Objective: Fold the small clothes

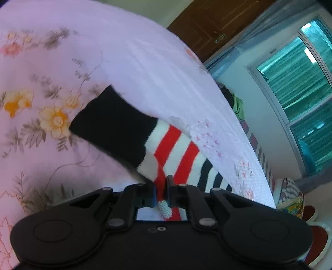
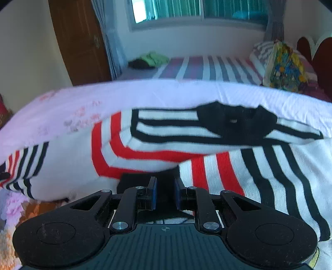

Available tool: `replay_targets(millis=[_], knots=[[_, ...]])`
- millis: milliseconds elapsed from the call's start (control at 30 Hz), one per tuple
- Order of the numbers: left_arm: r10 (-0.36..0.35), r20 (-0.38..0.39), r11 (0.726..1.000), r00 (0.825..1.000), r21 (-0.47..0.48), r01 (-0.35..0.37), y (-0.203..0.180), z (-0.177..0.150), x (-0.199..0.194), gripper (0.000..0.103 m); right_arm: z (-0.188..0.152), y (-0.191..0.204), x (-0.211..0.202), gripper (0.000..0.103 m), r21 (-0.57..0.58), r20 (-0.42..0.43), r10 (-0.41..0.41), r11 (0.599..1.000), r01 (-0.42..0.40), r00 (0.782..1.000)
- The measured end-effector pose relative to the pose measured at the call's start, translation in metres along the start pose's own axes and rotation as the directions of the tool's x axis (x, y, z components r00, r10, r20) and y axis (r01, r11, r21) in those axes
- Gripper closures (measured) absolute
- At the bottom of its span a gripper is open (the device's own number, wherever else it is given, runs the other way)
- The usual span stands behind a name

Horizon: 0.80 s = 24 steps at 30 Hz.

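Surface: bed w/ pale floral sheet (image 1: 41, 87). Room: brown wooden door (image 2: 78, 41), teal window (image 2: 199, 10), 2nd bed w/ striped cover (image 2: 207, 66), green garment (image 2: 153, 58) on it. Striped sweater (image 2: 217, 166), red/black/white, lies on sheet, partly under folded white cloth (image 1: 166, 83). My left gripper (image 1: 160, 191): jaws clenched on sweater's red edge. My right gripper (image 2: 165, 193): jaws narrowly apart around black cuff; contact — cannot tell.
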<state>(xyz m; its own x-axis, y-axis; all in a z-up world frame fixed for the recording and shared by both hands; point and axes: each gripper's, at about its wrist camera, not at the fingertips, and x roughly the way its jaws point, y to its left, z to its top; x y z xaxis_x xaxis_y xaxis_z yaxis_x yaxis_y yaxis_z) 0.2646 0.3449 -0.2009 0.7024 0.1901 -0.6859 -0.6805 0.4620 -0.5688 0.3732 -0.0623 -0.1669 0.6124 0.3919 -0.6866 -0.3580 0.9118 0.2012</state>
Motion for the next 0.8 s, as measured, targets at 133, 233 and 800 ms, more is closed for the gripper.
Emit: replay_targets(millis=[133,233,800], knots=[[-0.038,0.059,0.992,0.998,0.12,0.031,-0.023,-0.002,-0.012,0.097,-0.013,0.004,0.015,0.086,-0.084,-0.015,-0.026,0.996,0.025,1.0],[-0.12,0.064,0.961,0.991,0.257,0.1,-0.063,-0.007,-0.025,0.097,-0.008,0.003,0.017,0.086,-0.068,-0.031,-0.021,0.998,0.019,0.999],[-0.258,-0.496,0.528,0.829,0.647,0.551,-0.285,-0.26,-0.001,0.084,-0.032,-0.127,-0.083,0.086,0.23,0.045,-0.075,0.971,0.062,0.996]])
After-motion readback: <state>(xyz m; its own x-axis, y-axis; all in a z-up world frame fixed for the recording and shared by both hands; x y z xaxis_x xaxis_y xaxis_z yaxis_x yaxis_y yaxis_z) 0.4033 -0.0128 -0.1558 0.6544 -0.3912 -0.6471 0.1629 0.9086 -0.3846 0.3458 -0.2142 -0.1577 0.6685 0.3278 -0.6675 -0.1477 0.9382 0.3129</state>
